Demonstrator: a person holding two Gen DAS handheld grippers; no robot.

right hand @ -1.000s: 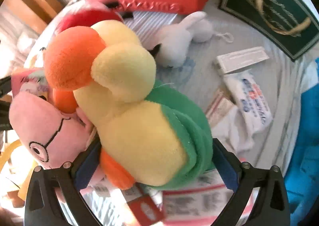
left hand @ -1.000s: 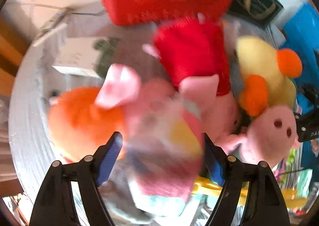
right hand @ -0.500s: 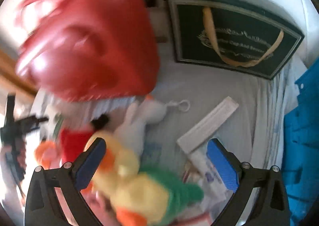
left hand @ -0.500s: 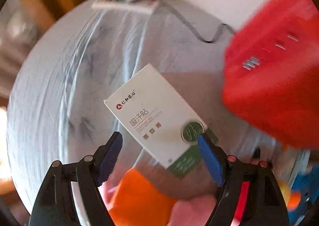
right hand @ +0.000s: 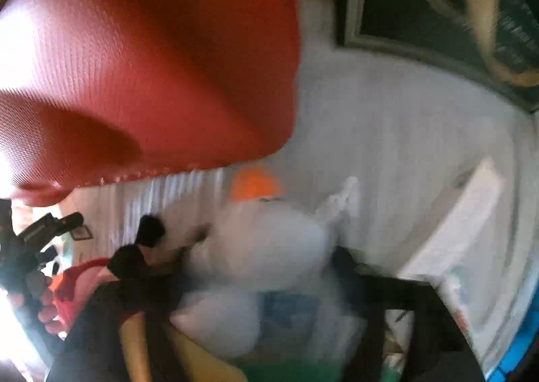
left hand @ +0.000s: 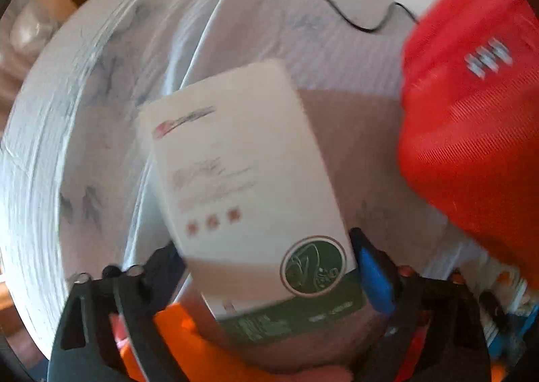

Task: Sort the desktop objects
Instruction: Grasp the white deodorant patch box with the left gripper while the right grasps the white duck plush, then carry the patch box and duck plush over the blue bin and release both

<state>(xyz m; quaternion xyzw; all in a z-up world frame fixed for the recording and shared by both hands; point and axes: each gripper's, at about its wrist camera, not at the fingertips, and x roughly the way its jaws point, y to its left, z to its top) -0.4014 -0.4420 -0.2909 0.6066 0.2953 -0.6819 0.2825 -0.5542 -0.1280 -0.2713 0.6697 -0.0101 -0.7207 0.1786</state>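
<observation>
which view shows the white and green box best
The left wrist view. The white and green box fills the middle of the frame there, lying on the pale cloth between the left gripper's opening jaws, its print blurred. The right wrist view shows nothing that I can identify as this box.

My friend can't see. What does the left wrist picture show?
A white box with a green end lies on grey cloth between the opening jaws of the left gripper. A red bag sits on the right.
</observation>
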